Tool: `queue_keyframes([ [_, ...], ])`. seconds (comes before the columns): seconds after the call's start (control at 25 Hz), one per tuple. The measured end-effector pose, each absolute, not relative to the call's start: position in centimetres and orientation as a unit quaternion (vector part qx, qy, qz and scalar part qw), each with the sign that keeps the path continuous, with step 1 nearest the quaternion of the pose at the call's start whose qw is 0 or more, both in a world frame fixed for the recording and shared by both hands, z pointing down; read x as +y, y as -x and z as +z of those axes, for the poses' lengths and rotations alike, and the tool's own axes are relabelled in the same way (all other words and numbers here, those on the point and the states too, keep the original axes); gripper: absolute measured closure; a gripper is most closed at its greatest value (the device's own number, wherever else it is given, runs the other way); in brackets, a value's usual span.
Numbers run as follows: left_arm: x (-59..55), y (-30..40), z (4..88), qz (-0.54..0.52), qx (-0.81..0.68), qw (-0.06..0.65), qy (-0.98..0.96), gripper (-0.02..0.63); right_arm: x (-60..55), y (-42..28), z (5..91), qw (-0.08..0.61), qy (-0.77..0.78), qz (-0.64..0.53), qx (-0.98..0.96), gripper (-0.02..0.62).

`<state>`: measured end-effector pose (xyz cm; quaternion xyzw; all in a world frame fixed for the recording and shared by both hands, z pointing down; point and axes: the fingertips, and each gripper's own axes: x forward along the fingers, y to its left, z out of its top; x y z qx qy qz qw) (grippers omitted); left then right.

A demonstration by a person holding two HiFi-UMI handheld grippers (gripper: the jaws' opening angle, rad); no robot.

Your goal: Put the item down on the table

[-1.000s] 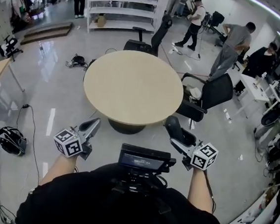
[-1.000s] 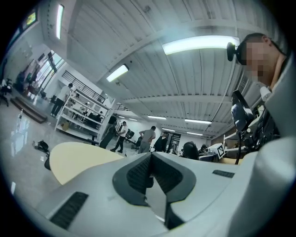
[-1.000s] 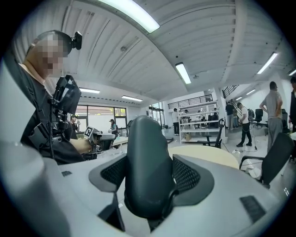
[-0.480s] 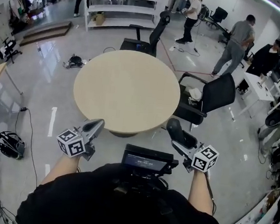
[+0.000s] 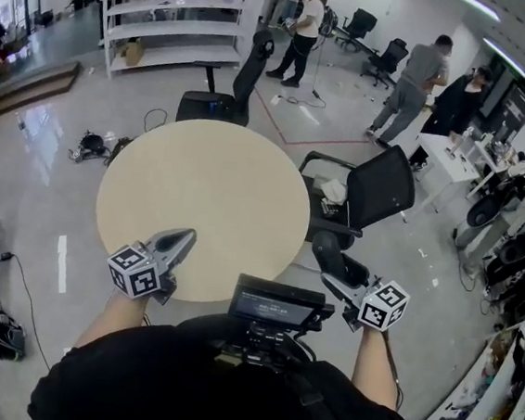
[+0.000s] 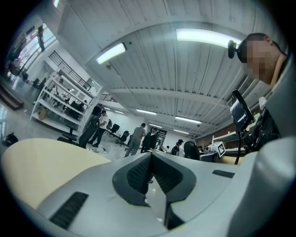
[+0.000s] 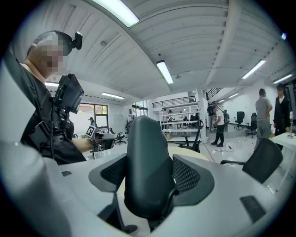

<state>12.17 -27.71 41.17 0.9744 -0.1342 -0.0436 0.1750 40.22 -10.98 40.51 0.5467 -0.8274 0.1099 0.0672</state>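
Your left gripper (image 5: 181,238), pressed together and empty, hung at the surface's (image 5: 204,184) near edge, while your right gripper (image 5: 333,264) pinched the dark oblong item (image 5: 323,243) lengthwise just off the near-right edge, with the surface ahead-left.

Head camera overhead, one camera on each claw.
The head view looks steeply down on the round counter (image 5: 203,203). The left claw (image 5: 183,238) and right claw (image 5: 333,261) views sit low behind their jaws, both looking across that counter.
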Motion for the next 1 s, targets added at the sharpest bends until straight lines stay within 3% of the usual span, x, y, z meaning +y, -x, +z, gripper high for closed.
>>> queue_keyframes([
  [0.36,-38.8,-16.0,42.3,-0.035,-0.083,0.180,-0.980,0.604,-20.3,-40.6,42.5,0.076,-0.572,0.131,-0.806,0.282],
  [1.0,-40.1,-25.3,40.6,-0.038,-0.213,0.144,-0.965,0.604,-28.2,-55.8,41.4,0.056,-0.484,0.106,-0.867,0.282],
])
